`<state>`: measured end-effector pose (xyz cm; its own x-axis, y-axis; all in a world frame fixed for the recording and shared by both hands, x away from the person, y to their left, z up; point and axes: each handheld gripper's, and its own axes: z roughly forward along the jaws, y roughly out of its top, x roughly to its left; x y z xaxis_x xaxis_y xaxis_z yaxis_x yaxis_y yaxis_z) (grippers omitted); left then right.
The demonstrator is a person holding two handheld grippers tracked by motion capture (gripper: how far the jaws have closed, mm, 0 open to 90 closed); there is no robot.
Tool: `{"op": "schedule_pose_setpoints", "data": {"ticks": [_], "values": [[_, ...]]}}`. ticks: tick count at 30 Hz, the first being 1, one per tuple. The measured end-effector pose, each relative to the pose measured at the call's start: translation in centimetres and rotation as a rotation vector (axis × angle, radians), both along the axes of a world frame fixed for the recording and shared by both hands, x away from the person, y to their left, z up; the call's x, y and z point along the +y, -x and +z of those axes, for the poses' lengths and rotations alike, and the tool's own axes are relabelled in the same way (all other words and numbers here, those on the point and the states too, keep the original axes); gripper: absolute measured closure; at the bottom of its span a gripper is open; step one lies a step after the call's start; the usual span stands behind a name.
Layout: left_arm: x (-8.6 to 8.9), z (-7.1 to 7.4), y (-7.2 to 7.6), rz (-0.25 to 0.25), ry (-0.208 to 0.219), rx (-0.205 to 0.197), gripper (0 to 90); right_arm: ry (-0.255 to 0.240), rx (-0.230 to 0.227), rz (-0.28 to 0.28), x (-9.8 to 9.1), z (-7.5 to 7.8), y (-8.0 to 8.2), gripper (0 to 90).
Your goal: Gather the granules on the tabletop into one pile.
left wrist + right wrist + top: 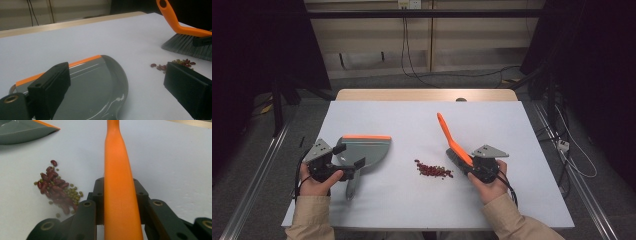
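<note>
Nearest to us in the high view, two sleeved forearms are coming in from the bottom edge, each hand carrying one set of tongs. We are holding the left tongs (346,174) at the handle of the single grey dustpan (364,150), which is lying flat on the white tabletop (412,125) with its orange lip turned away from us; from above we cannot tell how they are standing. Their own view is settling it: the two black jaws are standing wide apart, one over the dustpan (100,85), the other over bare tabletop, gripping nothing. We are clamping the right tongs (471,166) on the one orange-handled brush (452,142), its handle slanting up and away, its grey bristles resting just right of the bean pile (433,170). In the right gripper view the orange handle (117,182) is running straight up between the jaws, pressed on both sides. That view is also showing what the high view is blurring: the pile (58,190) is mixing dark red beans with small green ones, too many to count, lying between dustpan and brush. The bristles (186,45) are showing in the left gripper view.
</note>
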<state>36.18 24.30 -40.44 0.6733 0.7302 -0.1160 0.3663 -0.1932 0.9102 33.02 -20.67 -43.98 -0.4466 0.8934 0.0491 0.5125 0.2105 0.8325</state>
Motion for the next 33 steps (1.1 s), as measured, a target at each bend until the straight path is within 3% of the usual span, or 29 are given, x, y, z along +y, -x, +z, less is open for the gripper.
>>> {"op": "schedule_pose_setpoints", "data": {"ticks": [10, 18, 33], "values": [[0.1, 0.2, 0.1, -0.001, -0.001, -0.007, 7.1, 0.006, -0.068, -0.028, 3.7, -0.5, -0.2, 71.5], [0.0, 0.2, 0.1, -0.002, -0.005, -0.008, 7.3, -0.027, -0.096, -0.056, 5.1, -0.9, -0.5, 71.5], [0.0, 0.1, 0.0, -0.001, -0.013, -0.006, 7.3, -0.058, -0.121, -0.042, 7.0, -1.3, -1.6, 71.4]]}}
